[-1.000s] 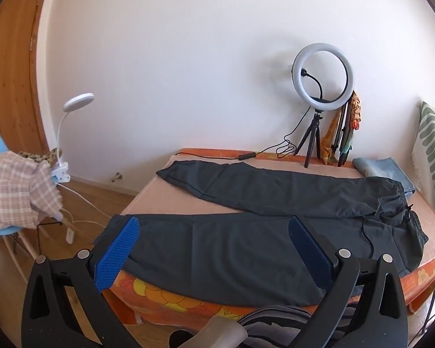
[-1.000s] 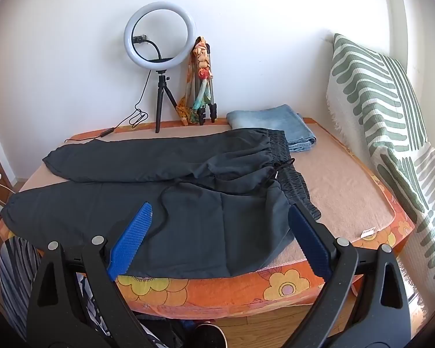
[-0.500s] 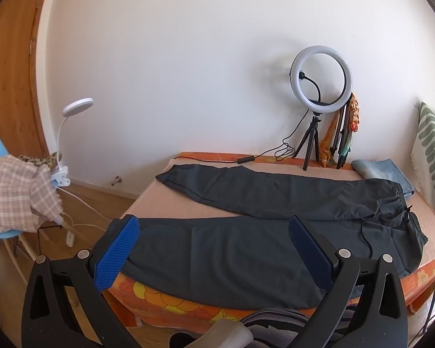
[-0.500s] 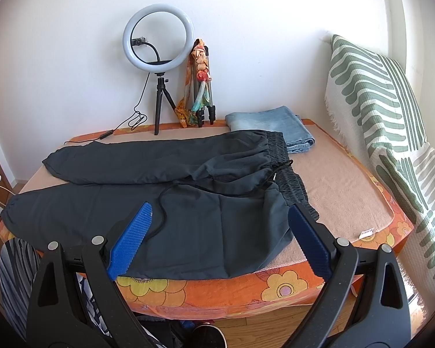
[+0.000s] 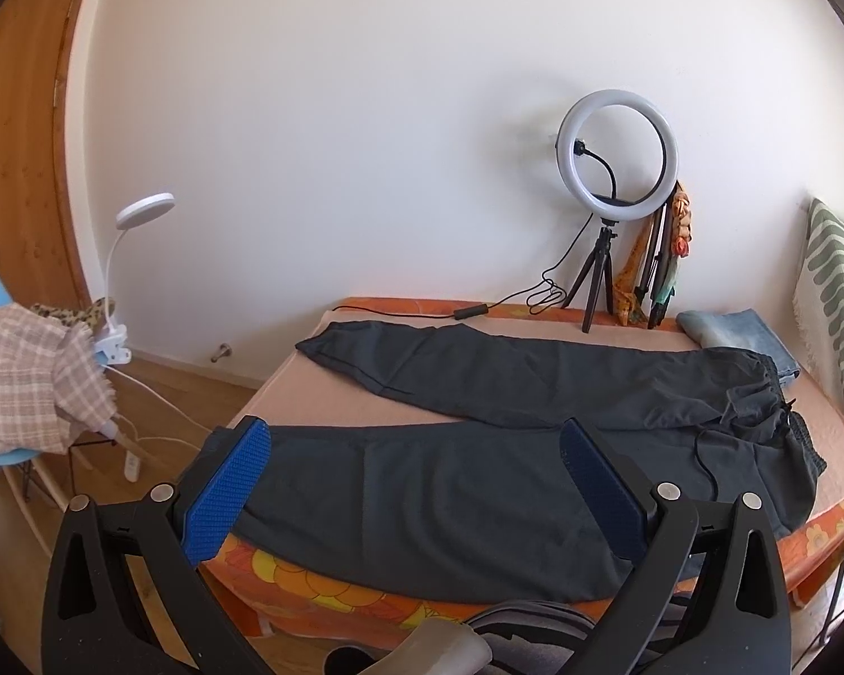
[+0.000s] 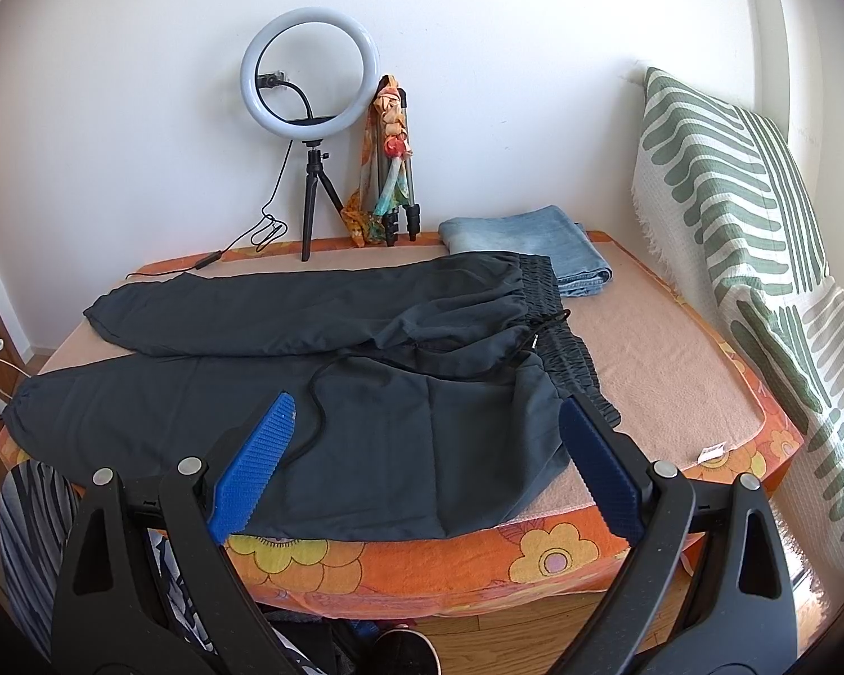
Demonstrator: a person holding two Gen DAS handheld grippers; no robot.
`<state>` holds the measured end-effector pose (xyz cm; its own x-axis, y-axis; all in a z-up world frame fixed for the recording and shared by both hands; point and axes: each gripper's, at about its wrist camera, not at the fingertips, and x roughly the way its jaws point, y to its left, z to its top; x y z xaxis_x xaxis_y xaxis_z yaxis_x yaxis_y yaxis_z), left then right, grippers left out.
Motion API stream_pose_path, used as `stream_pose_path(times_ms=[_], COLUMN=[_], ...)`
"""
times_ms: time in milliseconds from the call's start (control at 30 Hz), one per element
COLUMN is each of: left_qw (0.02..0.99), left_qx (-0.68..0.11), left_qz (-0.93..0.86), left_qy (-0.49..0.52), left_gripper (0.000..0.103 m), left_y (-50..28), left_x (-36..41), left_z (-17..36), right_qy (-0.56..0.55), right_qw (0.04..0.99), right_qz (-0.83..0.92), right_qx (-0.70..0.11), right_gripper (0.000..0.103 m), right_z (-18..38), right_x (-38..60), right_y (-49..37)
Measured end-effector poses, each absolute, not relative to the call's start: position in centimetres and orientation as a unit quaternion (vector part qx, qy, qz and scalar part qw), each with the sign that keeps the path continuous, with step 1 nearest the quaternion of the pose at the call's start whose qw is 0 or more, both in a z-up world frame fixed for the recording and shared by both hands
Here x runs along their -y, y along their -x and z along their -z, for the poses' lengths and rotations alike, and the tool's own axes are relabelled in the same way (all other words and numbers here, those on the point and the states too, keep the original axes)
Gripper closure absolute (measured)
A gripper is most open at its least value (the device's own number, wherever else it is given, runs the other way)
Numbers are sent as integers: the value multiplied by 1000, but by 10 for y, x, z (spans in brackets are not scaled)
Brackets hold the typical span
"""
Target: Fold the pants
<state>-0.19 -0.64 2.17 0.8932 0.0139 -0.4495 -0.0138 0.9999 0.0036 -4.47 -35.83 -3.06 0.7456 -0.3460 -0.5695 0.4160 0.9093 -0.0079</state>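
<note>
Dark grey pants lie spread flat on the table, both legs pointing left, the elastic waistband and black drawstring at the right; they also show in the right wrist view. My left gripper is open and empty, held in front of the near leg above the table's front edge. My right gripper is open and empty, held in front of the seat and waist part. Neither touches the cloth.
The table has a beige top and an orange flowered edge. At its back stand a ring light on a tripod and folded jeans. A green-striped cushion leans at the right. A chair with plaid cloth and a clip lamp are at the left.
Both grippers have drifted slightly, so the view has shifted a little. The pants have not moved and both grippers stay open.
</note>
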Motion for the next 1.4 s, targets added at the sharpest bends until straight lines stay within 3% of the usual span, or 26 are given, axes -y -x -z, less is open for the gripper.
stream_pose_path(times_ms=[1400], left_qw=[973], left_qx=[-230], left_qz=[-10], left_qy=[-4], left_gripper=[1], left_y=[-1], left_x=[16], left_z=[-17], right_qy=[-59], right_qw=[932], right_qz=[201], right_qx=[-295], right_gripper=[6], right_z=[31], right_x=[352], right_y=[38])
